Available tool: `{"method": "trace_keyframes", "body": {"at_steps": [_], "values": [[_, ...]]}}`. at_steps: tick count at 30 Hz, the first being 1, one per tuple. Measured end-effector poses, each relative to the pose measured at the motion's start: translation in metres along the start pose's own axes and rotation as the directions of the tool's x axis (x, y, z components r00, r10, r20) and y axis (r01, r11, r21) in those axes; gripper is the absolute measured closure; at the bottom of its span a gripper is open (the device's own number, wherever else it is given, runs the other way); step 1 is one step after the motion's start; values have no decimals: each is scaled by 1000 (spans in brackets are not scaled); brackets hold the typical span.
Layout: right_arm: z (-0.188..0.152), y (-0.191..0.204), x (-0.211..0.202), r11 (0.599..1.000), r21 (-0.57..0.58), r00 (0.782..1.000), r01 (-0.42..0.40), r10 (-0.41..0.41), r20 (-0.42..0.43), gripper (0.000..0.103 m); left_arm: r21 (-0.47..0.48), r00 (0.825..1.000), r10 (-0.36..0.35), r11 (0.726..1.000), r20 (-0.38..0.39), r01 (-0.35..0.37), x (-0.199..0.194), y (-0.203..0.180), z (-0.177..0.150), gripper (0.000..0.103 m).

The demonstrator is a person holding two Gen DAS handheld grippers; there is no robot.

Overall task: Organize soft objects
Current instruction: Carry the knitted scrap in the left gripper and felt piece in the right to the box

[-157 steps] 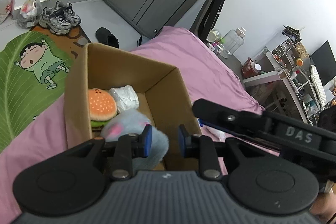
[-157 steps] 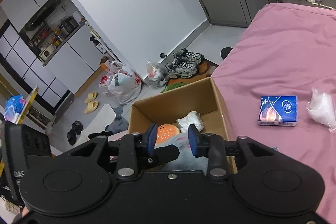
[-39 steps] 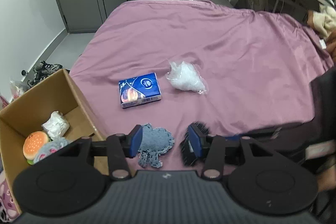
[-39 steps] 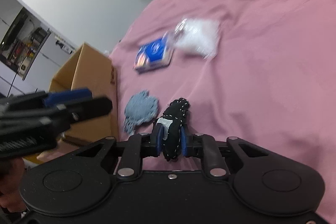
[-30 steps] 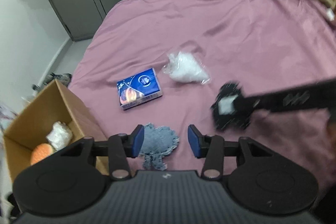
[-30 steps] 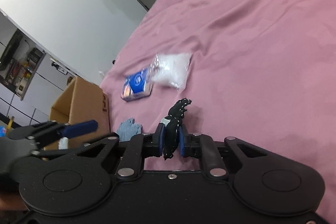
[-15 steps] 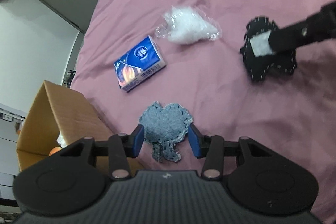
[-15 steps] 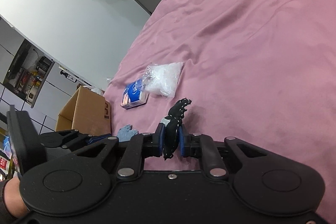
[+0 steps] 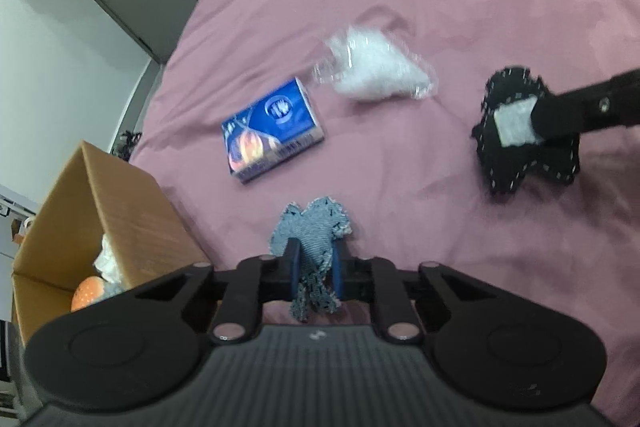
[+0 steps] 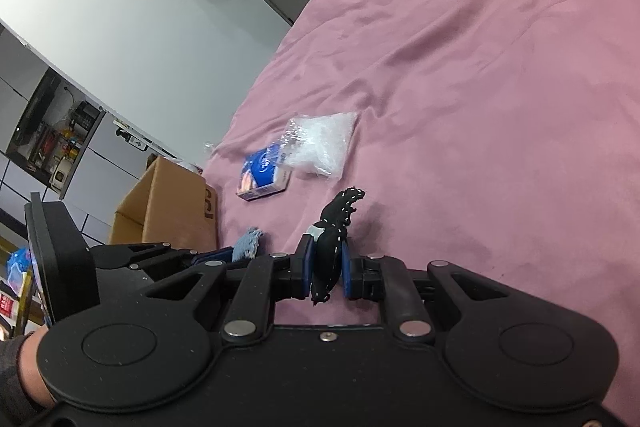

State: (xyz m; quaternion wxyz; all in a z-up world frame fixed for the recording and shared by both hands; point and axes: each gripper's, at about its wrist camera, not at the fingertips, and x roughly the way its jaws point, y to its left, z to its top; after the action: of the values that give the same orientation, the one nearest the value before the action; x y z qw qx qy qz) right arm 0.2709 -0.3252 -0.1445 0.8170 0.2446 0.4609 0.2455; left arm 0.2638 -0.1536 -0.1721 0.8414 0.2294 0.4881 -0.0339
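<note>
Blue padded jaws of the left gripper [image 9: 315, 271] are pinched tight on the blue denim patch [image 9: 312, 231], which lies just beside the cardboard box [image 9: 120, 203], while the right gripper [image 10: 325, 269] is clamped on the black stitched patch [image 10: 334, 227], farther from the box. Lifting the denim straight up before swinging over the box wall should keep its trailing fringe from dragging on the pink bedsheet [image 9: 460, 7]. Its long axis runs along the fingers, lobed end pointing away from the gripper.

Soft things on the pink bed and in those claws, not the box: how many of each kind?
Fabric pieces held in claws: 2, blue-grey piece and black piece
Tissue packs: 1, blue tissue pack
Clear bags of white fluff: 1, fluff bag
Total: 4
</note>
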Motion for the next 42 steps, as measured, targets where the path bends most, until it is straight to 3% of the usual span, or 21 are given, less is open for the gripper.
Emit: {"method": "trace_keyframes", "body": {"at_steps": [9, 21, 34, 42], "values": [[-2, 30, -15, 999, -37, 1000, 7, -6, 27, 88, -52, 986, -68, 996, 149, 77, -44, 9, -3, 92], [2, 95, -30, 992, -125, 995, -1, 14, 100, 88, -142, 932, -99, 977, 348, 157, -103, 49, -15, 92], [-8, 158, -21, 976, -217, 993, 8, 17, 115, 88, -219, 905, -94, 955, 414, 200, -126, 99, -50, 92], [-25, 189, -6, 966, -257, 995, 20, 7, 101, 88, -251, 901, -108, 940, 420, 230, -132, 124, -85, 92]]}}
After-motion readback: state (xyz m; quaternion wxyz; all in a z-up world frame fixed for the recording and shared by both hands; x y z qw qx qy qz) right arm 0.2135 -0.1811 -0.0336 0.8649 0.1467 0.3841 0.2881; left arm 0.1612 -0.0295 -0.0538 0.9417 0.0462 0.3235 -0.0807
